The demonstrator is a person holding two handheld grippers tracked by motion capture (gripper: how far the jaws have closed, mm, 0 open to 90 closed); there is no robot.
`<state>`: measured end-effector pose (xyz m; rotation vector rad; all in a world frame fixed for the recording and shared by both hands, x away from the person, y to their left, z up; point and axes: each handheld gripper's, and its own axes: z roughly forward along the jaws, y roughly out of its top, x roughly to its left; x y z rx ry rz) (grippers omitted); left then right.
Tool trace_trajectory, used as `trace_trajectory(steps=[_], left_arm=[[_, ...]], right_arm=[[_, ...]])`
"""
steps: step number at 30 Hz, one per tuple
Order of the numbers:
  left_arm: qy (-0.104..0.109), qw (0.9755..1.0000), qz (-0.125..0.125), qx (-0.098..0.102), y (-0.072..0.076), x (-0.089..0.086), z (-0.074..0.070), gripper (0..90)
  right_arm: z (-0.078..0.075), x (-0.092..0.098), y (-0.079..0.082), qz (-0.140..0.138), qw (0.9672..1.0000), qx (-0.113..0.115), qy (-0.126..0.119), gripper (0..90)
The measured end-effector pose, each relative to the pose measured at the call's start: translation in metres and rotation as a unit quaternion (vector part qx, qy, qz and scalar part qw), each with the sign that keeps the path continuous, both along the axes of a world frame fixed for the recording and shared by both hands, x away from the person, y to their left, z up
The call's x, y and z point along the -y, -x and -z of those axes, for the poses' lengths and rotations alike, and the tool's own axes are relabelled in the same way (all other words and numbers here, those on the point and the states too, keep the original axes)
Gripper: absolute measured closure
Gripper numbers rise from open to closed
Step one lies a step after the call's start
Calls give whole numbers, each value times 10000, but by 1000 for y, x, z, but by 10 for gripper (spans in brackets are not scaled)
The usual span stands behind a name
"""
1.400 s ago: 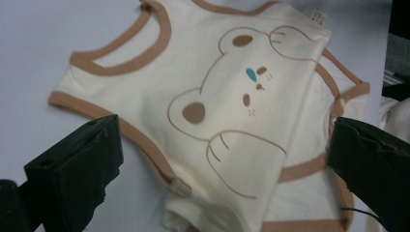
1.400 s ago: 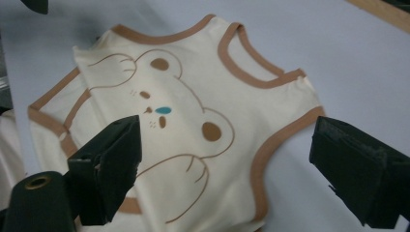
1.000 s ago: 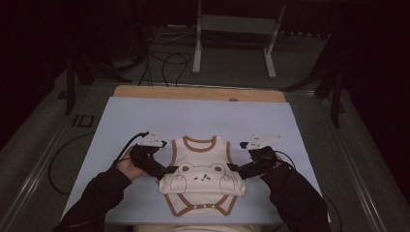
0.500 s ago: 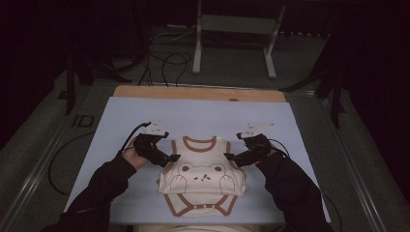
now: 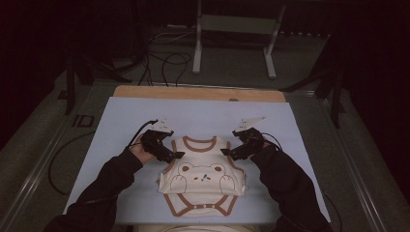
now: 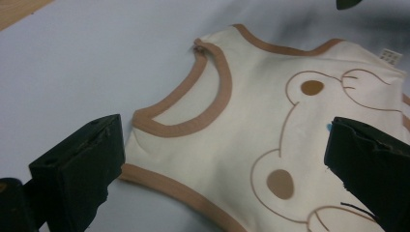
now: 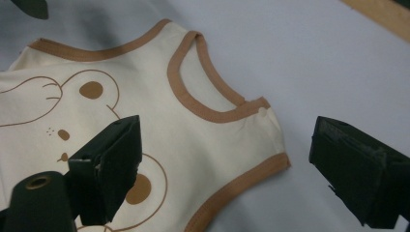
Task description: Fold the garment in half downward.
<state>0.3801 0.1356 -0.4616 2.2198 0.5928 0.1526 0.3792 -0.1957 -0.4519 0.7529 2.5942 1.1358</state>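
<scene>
- Cream bodysuit (image 5: 202, 181) with brown trim and bear print, flat on the pale blue tabletop (image 5: 121, 116), near the person's edge.
- Left claw (image 5: 177, 154) released, jaws wide apart, angled inward over the left shoulder strap (image 6: 159, 123); forearm reaching in from bottom left.
- Right claw (image 5: 226, 152) likewise released, jaws spread astride the right shoulder strap (image 7: 241, 108); forearm in from bottom right.

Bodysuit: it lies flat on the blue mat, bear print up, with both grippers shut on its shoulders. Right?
Not quite. The bodysuit lies on the blue mat bear print up, but both gripper views show the left gripper and right gripper open, fingers spread above its shoulders.
</scene>
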Motion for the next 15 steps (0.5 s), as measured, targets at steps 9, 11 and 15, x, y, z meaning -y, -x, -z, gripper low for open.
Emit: trace_trajectory(steps=[9,11,15], left_arm=[[-137,9998,-58,-97,-15,5,18,18],[-154,9998,-58,-91,-17,6,22,19],[-182,9997,-75,-145,-23,6,29,19]], right_arm=[[19,-2,-16,-28,9997,-230,-1,115],[24,-2,-20,26,9995,-307,11,115],[31,-2,-25,122,9989,-443,-113,115]])
